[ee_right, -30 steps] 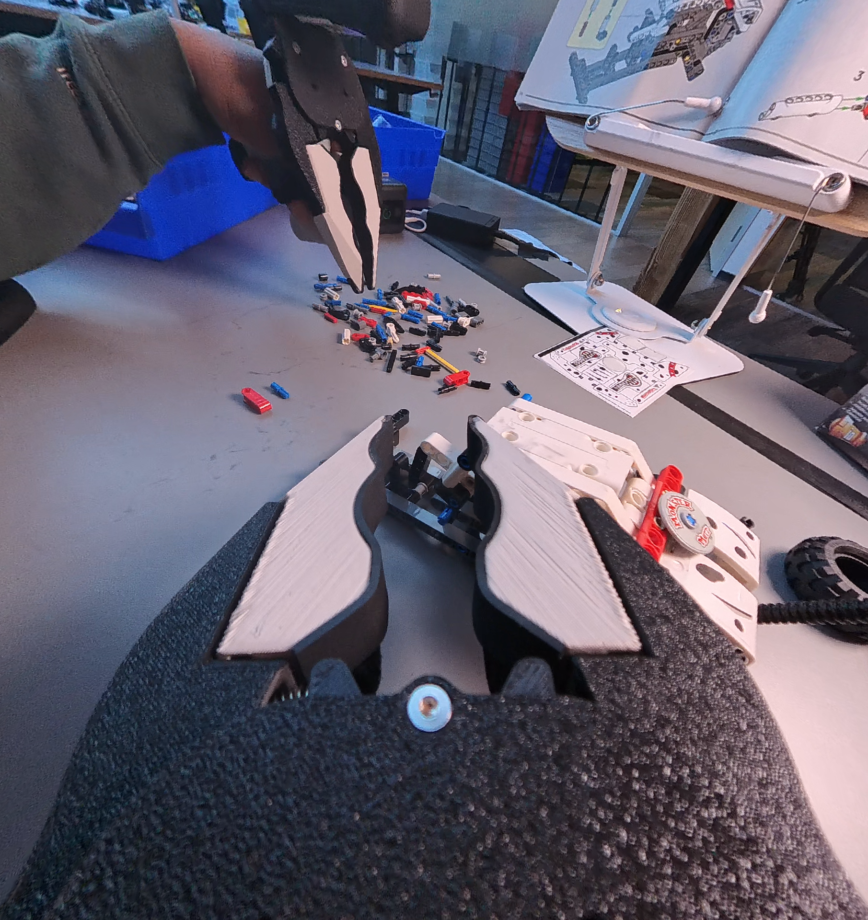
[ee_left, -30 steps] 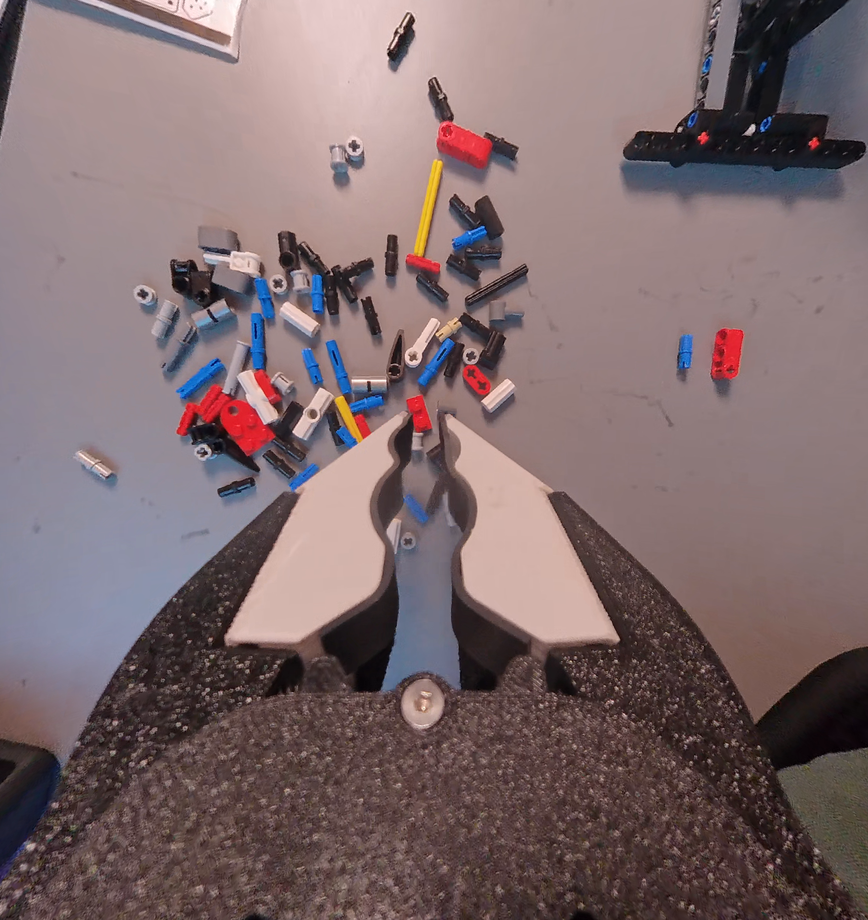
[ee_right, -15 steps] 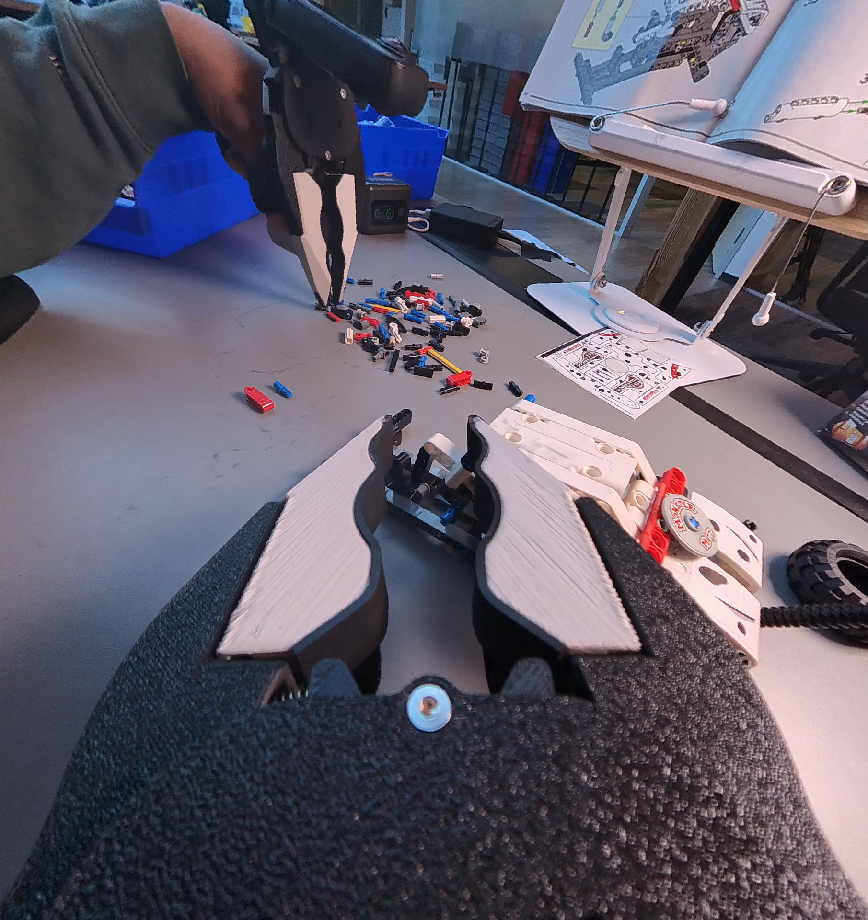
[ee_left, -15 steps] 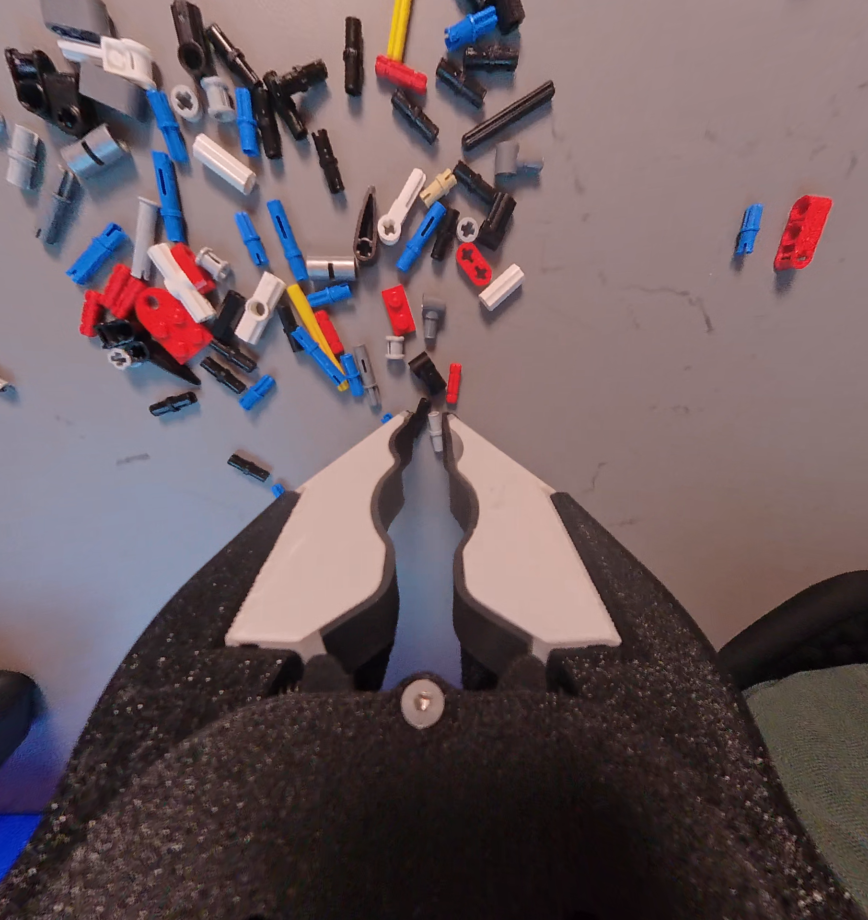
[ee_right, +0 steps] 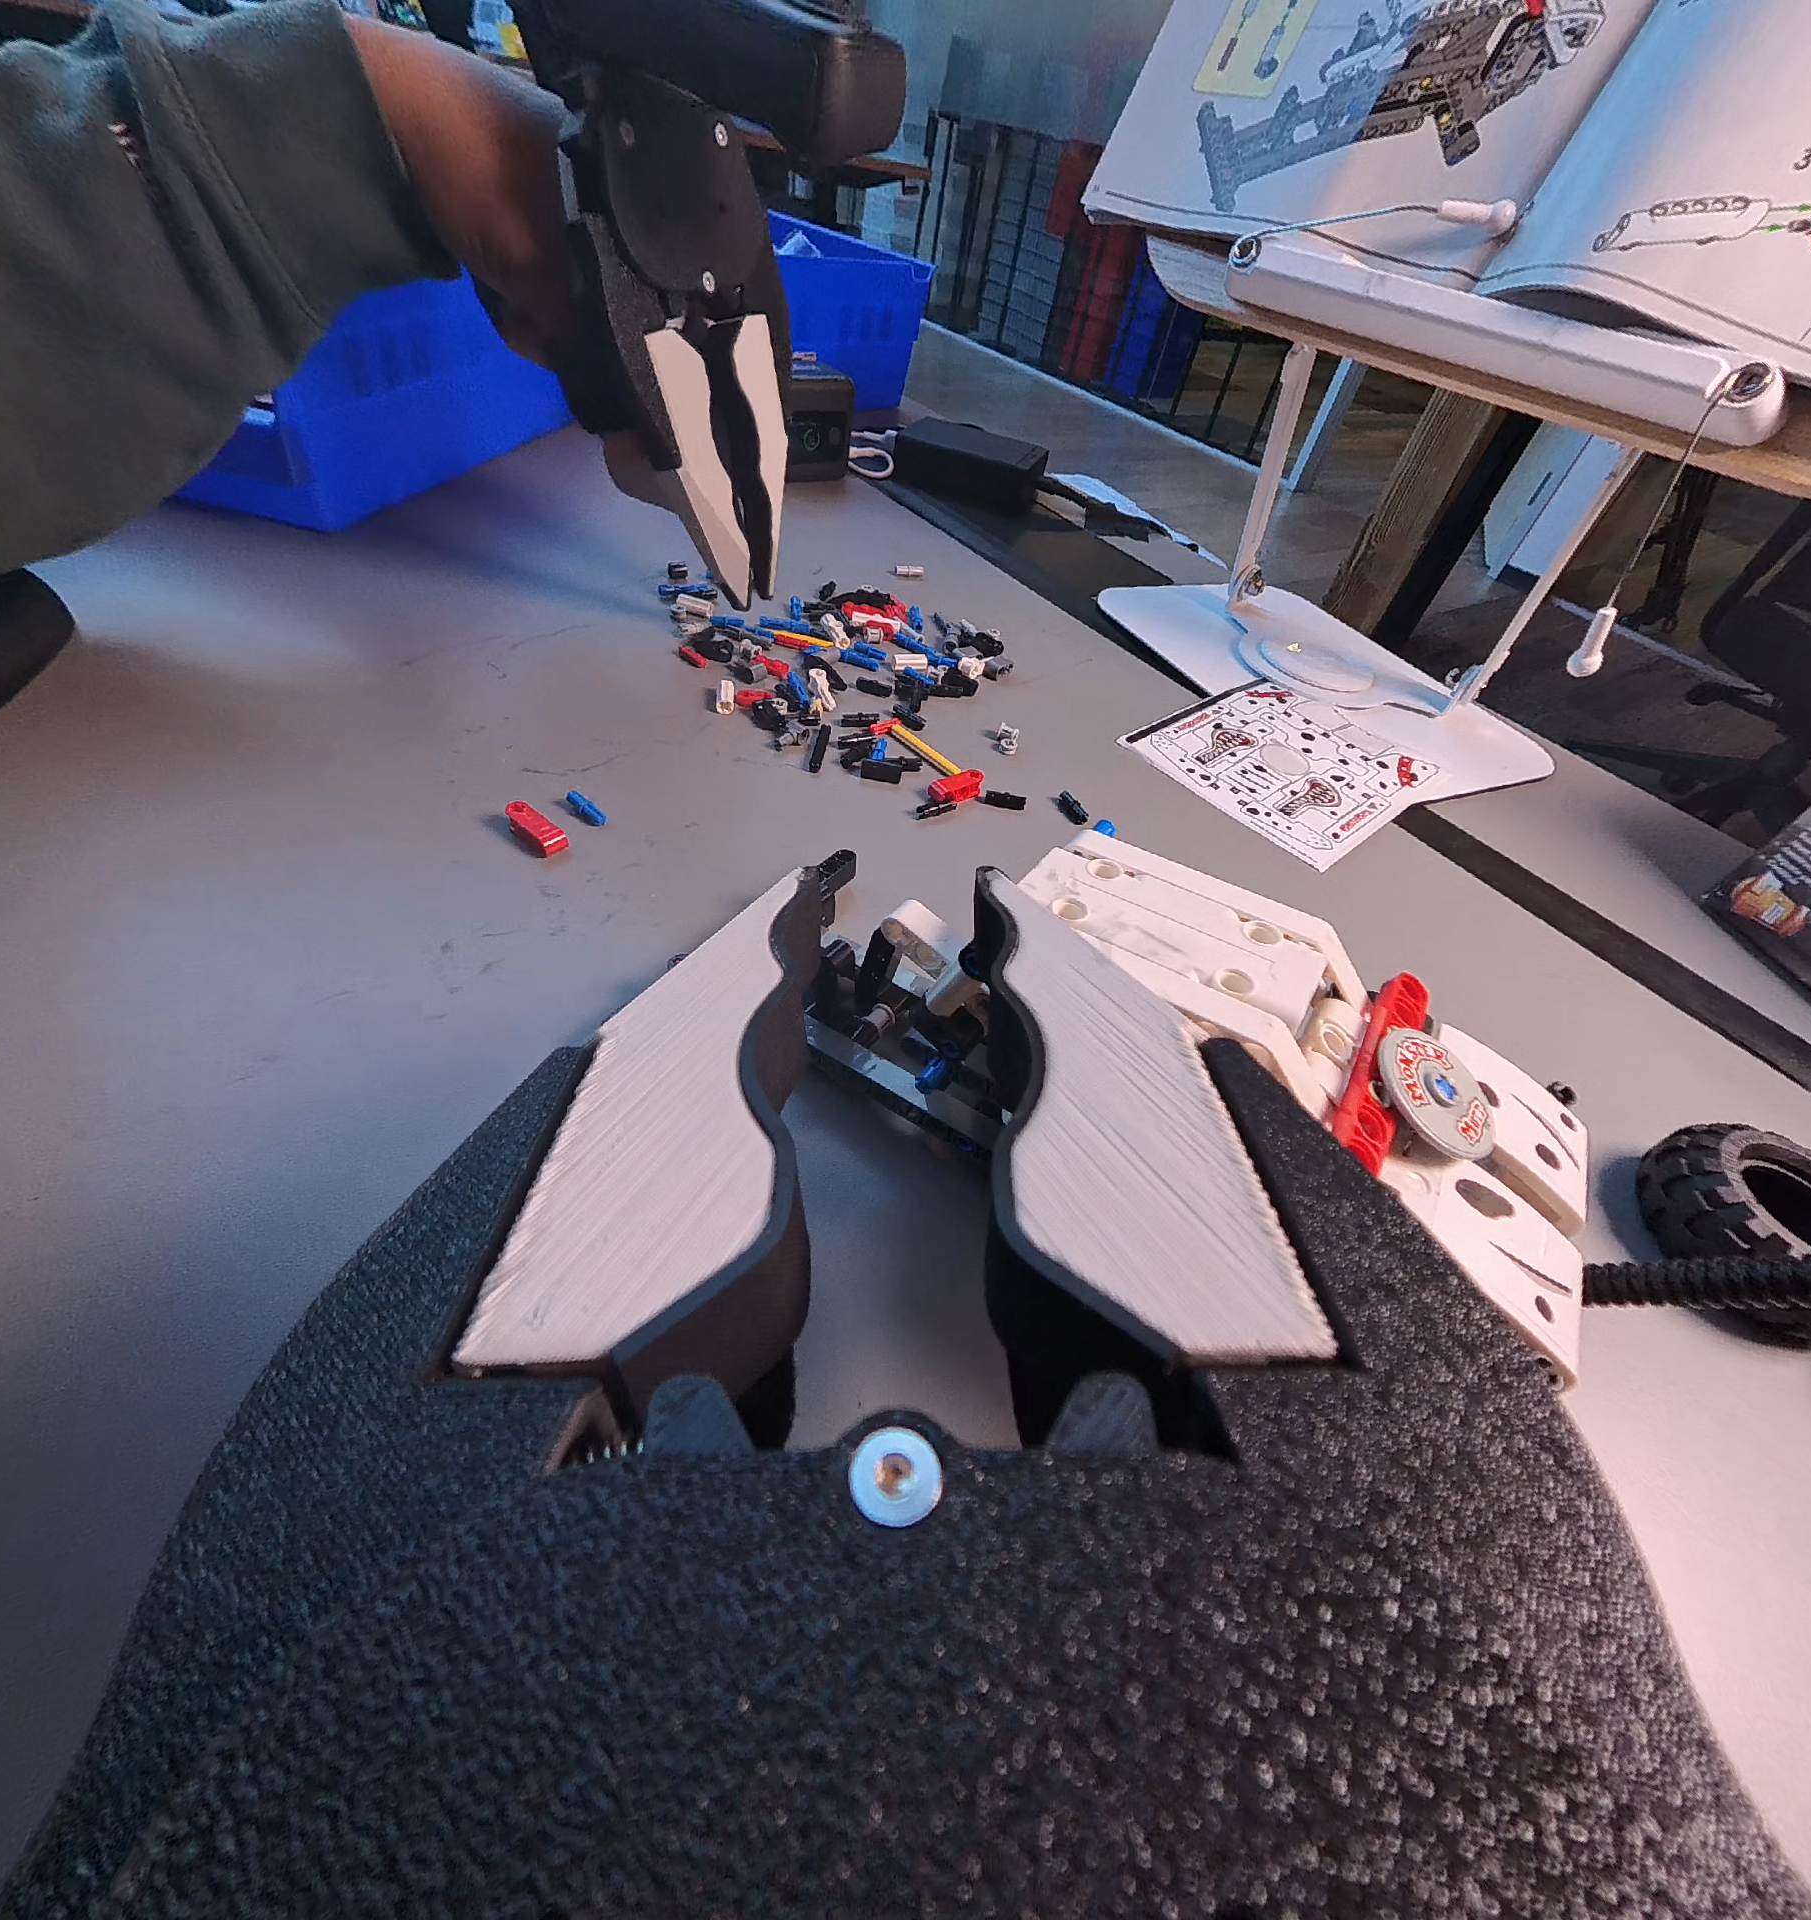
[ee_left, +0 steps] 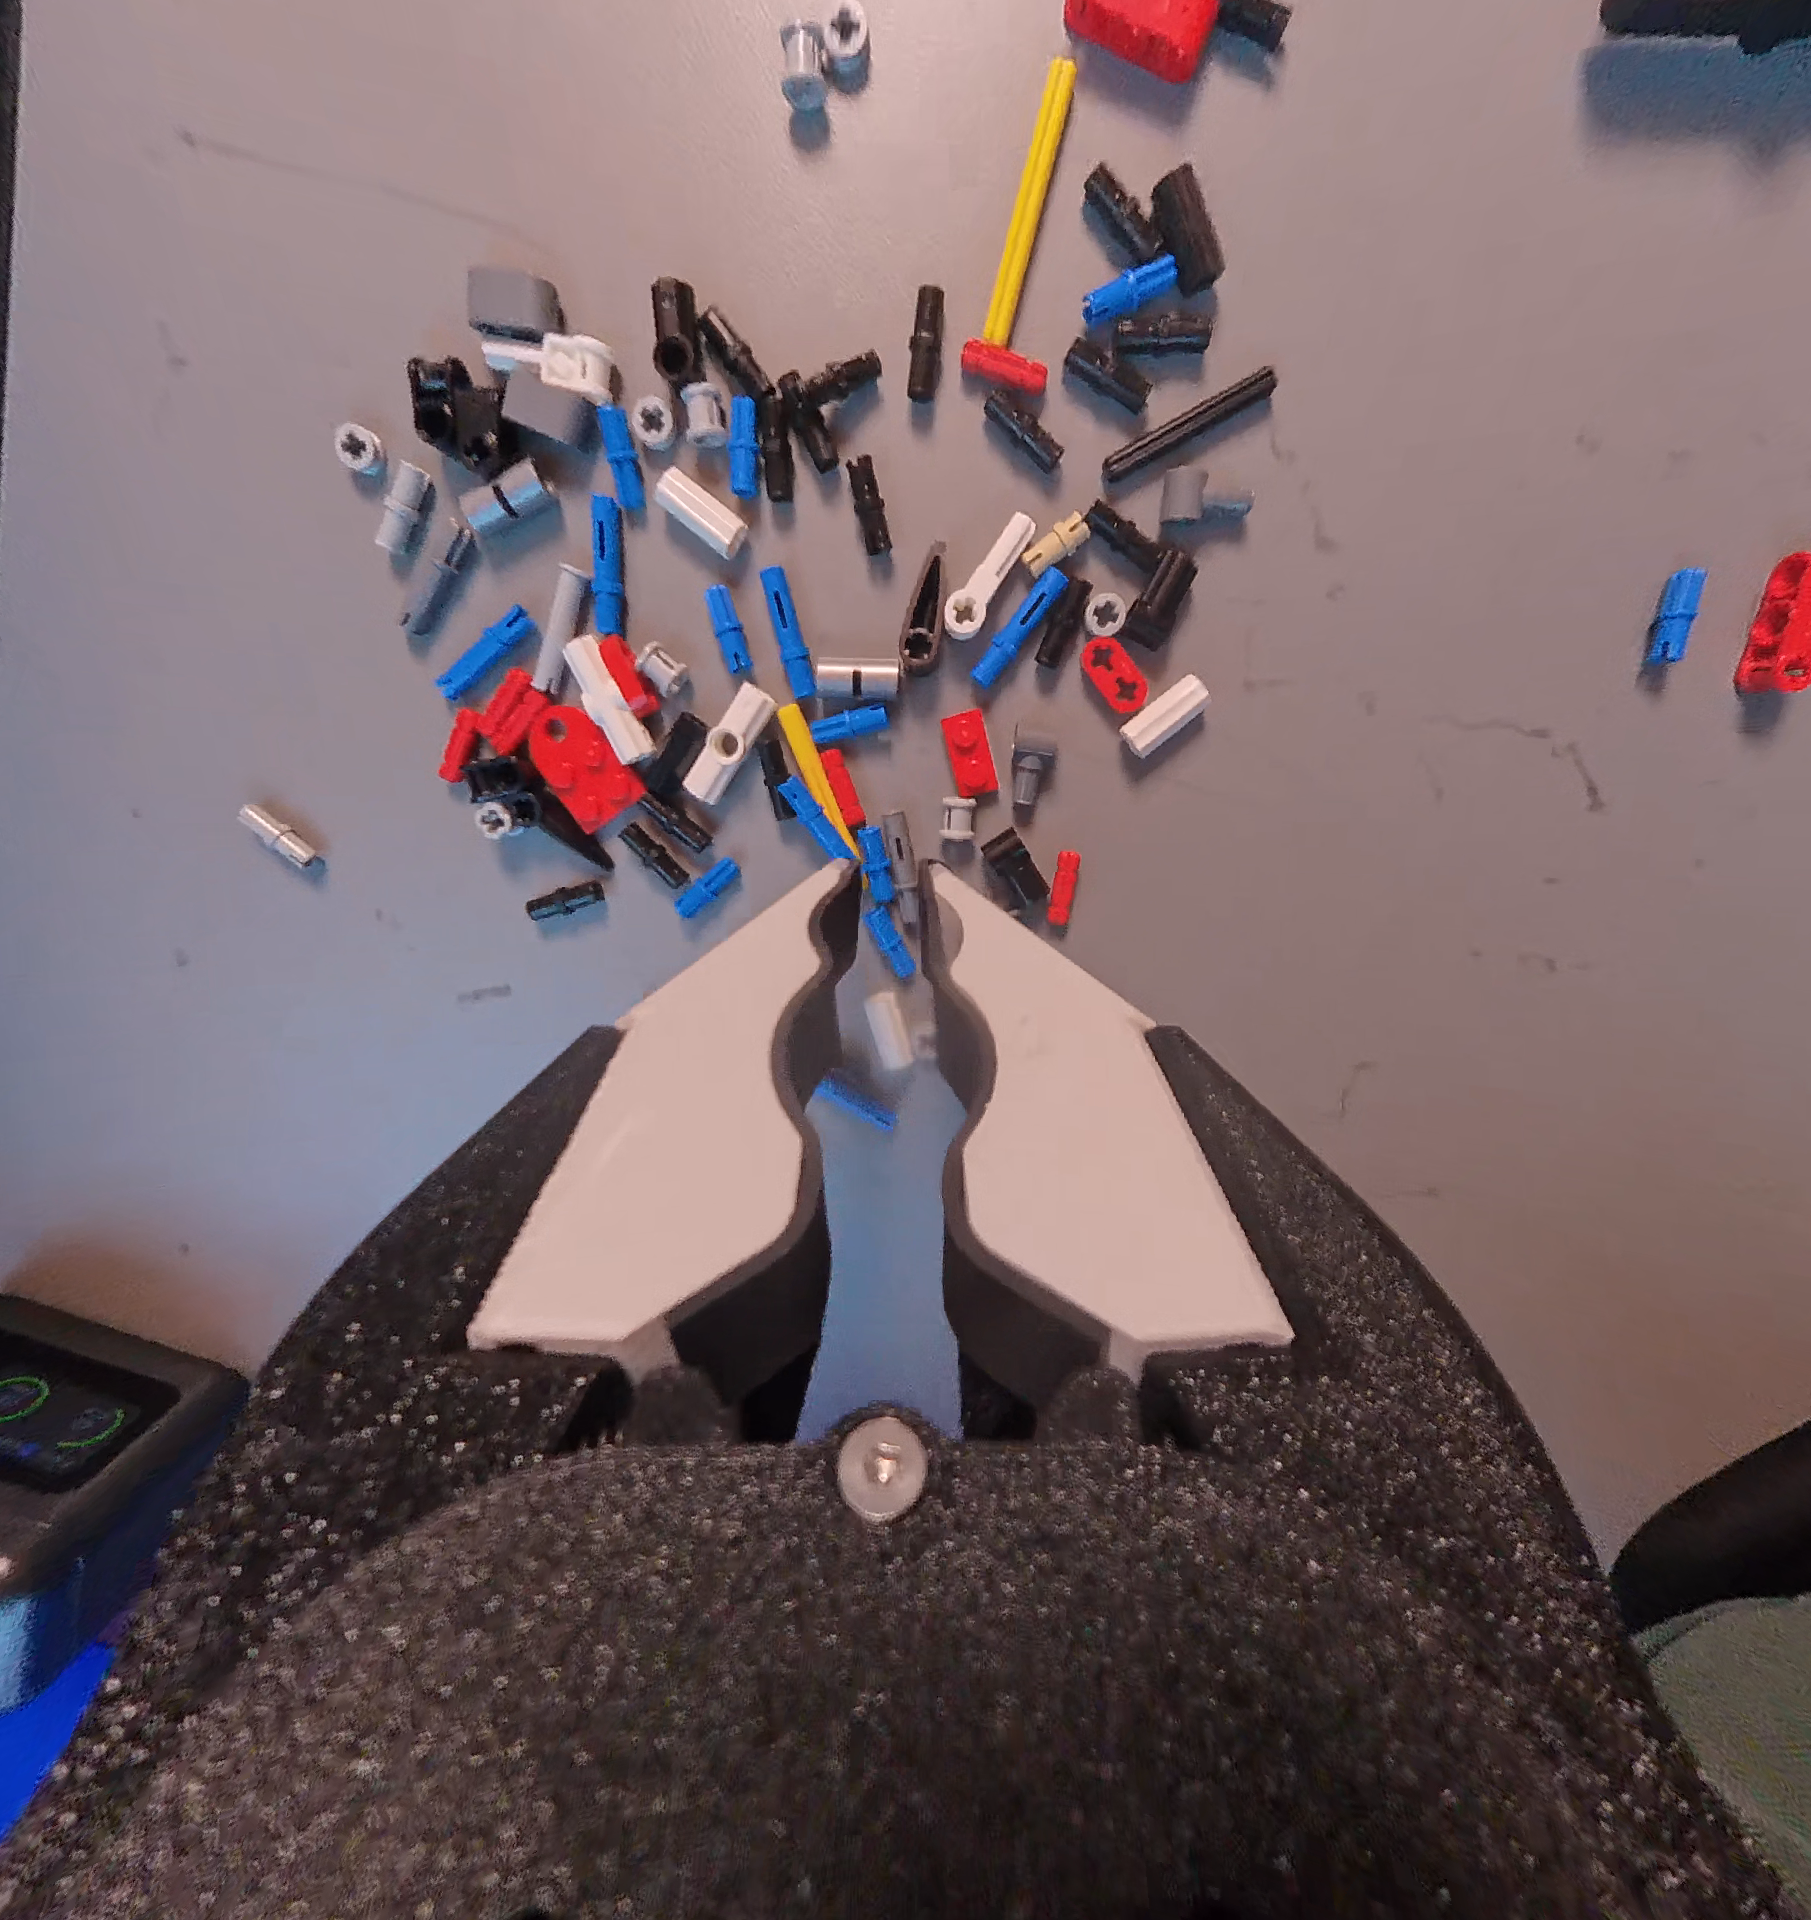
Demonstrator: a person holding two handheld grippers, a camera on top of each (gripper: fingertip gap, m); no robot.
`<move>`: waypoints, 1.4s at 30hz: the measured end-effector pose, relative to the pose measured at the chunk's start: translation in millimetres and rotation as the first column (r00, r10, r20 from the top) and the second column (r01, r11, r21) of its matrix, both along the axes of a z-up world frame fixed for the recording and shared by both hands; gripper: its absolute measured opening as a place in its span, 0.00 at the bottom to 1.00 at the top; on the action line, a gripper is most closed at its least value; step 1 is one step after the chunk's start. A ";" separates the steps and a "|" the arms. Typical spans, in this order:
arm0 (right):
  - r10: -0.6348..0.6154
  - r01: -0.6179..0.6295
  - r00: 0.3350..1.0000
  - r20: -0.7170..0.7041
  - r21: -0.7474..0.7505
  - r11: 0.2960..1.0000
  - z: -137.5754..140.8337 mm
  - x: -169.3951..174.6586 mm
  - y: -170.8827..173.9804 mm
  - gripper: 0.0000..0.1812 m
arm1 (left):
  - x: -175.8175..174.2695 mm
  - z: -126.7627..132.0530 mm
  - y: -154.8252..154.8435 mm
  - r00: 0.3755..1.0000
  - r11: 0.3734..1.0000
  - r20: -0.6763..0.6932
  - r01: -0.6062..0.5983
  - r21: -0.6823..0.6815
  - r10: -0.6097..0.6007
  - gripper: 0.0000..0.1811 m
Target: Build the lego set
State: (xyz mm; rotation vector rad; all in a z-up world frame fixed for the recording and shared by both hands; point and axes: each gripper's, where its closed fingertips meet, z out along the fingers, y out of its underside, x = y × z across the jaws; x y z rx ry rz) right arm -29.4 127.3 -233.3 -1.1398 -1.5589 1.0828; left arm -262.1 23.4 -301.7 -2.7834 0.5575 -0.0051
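**Left gripper over loose parts, right gripper around the model**

The left gripper (ee_left: 888,878) hangs above the near edge of the scattered parts pile (ee_left: 776,582) on the grey worktop (ee_left: 1503,1039), its jaws a narrow slit apart; whether they pinch anything I cannot tell. The right gripper (ee_right: 906,888) is clenched on the black frame of the white model (ee_right: 1192,935).

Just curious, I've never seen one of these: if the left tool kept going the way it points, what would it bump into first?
Probably a small blue pin and a grey pin at the near edge of the loose parts pile, directly between the left tool's tips. Its height above them is unclear.
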 end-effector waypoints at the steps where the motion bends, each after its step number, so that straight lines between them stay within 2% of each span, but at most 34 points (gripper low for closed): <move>1: 0.000 0.000 1.000 0.000 0.001 1.000 0.0 0.0 -0.1 0.16 | 3.4 2.0 3.8 1.000 1.000 0.011 0.012 0.022 -0.012 0.06; 7: 0.002 -0.002 1.000 -0.002 -0.001 1.000 0.5 0.1 -0.5 0.16 | 28.7 17.1 34.3 0.992 0.976 0.065 0.092 0.196 -0.107 0.08; 10: 0.003 -0.003 1.000 0.000 0.000 1.000 0.0 0.1 -0.7 0.16 | 44.4 14.0 48.2 0.985 0.964 0.096 0.117 0.240 -0.143 0.08; 15: 0.004 -0.004 1.000 -0.004 0.003 1.000 1.4 0.5 -0.9 0.16 | 53.7 -9.9 58.0 0.986 0.977 0.117 0.096 0.192 -0.120 0.09; 18: 0.005 -0.005 1.000 -0.005 0.003 1.000 1.9 0.6 -1.2 0.16 | 52.4 -12.0 64.3 0.988 0.976 0.128 0.063 0.208 -0.091 0.09; 21: 0.007 -0.007 1.000 -0.002 0.006 1.000 1.1 0.5 -1.8 0.16 | 52.5 -15.5 62.7 0.988 0.977 0.116 0.079 0.197 -0.103 0.06; 24: 0.008 -0.008 1.000 0.001 0.010 1.000 0.5 0.3 -1.9 0.16 | 51.5 -15.8 61.5 0.988 0.978 0.115 0.080 0.191 -0.103 0.03; 32: 0.007 -0.007 1.000 0.001 0.010 1.000 0.6 0.4 -1.6 0.16 | 36.3 -12.3 51.2 0.994 0.984 0.081 0.063 0.164 -0.077 0.04; 37: 0.008 -0.008 1.000 0.004 0.010 1.000 -0.3 0.2 -1.7 0.16 | 31.0 -2.1 54.0 0.995 0.977 0.087 0.037 0.210 -0.056 0.07; 42: 0.007 -0.007 1.000 0.005 0.012 1.000 -0.3 0.3 -1.5 0.16 | 38.3 3.5 72.3 0.993 0.955 0.109 0.013 0.297 -0.047 0.09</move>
